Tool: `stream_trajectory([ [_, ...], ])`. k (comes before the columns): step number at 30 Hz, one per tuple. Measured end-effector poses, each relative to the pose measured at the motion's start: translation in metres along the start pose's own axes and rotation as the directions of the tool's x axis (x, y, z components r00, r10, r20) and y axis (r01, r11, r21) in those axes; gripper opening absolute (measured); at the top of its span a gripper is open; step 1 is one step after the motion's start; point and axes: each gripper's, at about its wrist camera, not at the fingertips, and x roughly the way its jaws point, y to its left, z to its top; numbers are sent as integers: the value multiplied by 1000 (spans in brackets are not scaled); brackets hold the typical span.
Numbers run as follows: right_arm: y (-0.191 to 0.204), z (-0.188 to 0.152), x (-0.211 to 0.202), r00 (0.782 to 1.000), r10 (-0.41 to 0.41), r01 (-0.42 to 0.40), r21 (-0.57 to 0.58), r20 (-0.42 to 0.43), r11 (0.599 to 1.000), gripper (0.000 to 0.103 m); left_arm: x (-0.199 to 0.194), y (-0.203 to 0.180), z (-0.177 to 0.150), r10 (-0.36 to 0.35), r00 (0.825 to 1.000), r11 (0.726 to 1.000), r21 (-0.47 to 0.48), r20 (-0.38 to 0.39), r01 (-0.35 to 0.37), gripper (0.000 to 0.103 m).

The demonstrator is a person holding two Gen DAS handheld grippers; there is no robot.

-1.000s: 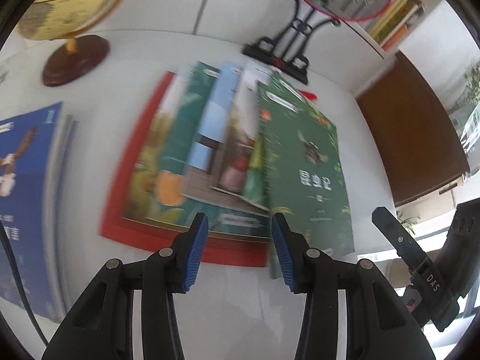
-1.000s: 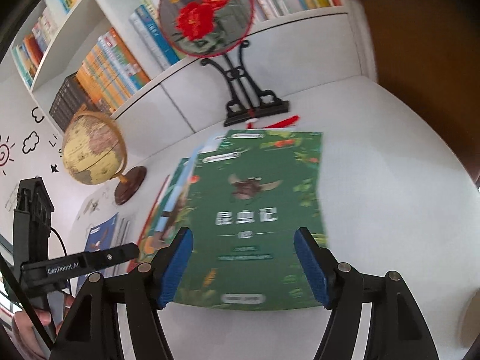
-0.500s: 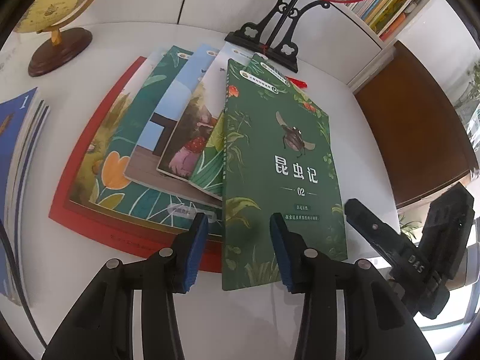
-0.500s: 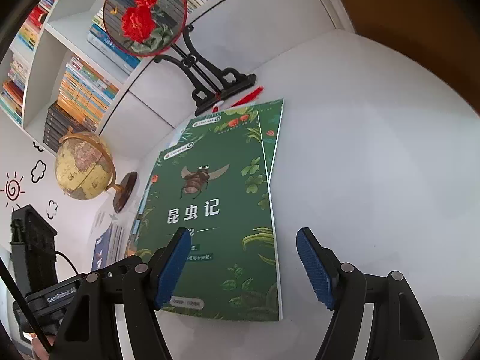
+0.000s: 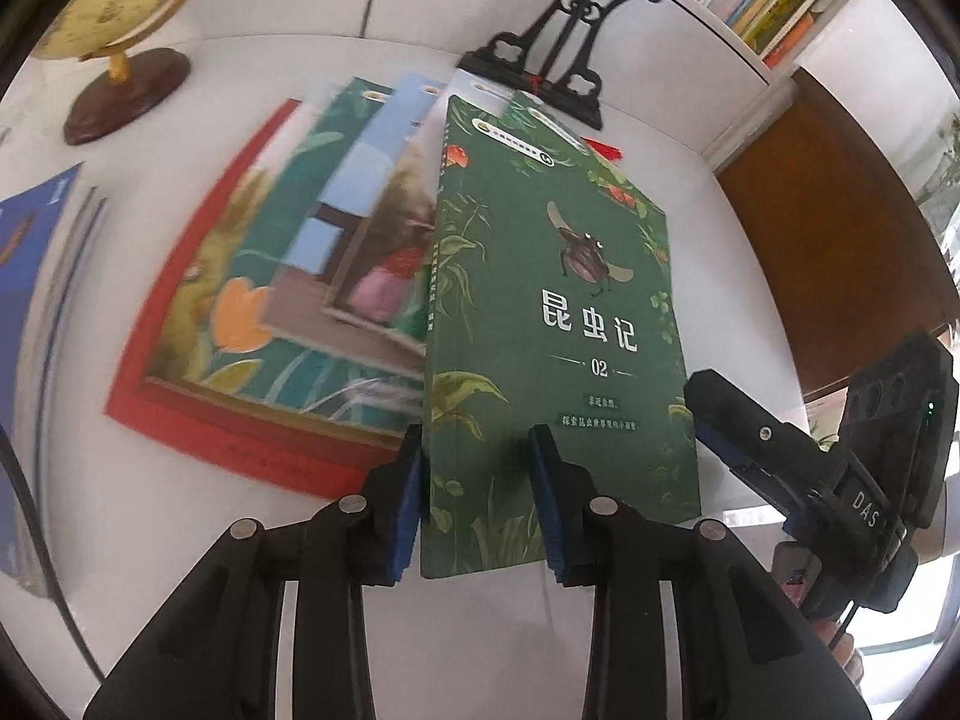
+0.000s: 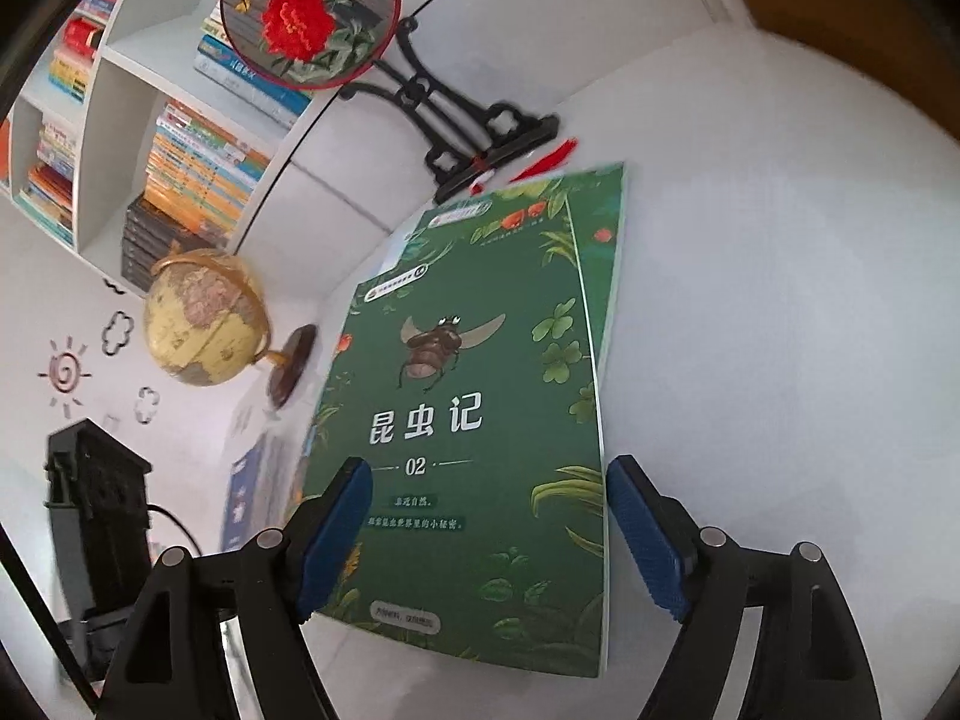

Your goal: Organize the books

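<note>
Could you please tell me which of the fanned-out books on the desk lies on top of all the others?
The green beetle-cover book, marked 02; the other books are each partly covered.

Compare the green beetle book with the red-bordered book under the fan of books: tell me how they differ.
The green beetle book lies on top of the spread, cover fully visible; the red-bordered book lies at the bottom, mostly covered by others. The green one's left edge sits between the closing jaws of the left gripper; the red one is in no gripper. The green one looks narrower, the red one wider. Both rest face up over the white table.
</note>
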Motion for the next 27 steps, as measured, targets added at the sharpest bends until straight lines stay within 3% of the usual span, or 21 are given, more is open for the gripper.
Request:
stream_trajectory([
  [4,17,-9,5,999,44,-44,-32,-27,998,88,-8,16,-9,1,1000,999,-39,1,-1,31],
  [9,24,-14,8,996,58,-62,-56,-72,996,87,-6,28,-7,0,1000,997,-74,6,1,33],
  [16,4,-19,0,990,99,-97,26,-100,995,84,3,35,-5,-12,1000,997,-78,-18,11,36],
  [21,16,-23,5,990,86,-91,-38,-115,995,87,2,37,-1,-22,1000,997,-71,-20,21,36],
  [23,15,-24,5,991,83,-86,-24,-105,996,78,1,41,0,-27,999,996,-80,-19,25,36],
  [25,12,-27,4,989,77,-80,-20,-124,997,60,0,43,1,-36,999,995,-95,-22,34,36],
  [27,10,-33,3,979,114,-121,-29,-169,992,59,-3,46,-1,-35,999,995,-92,-18,33,36],
])
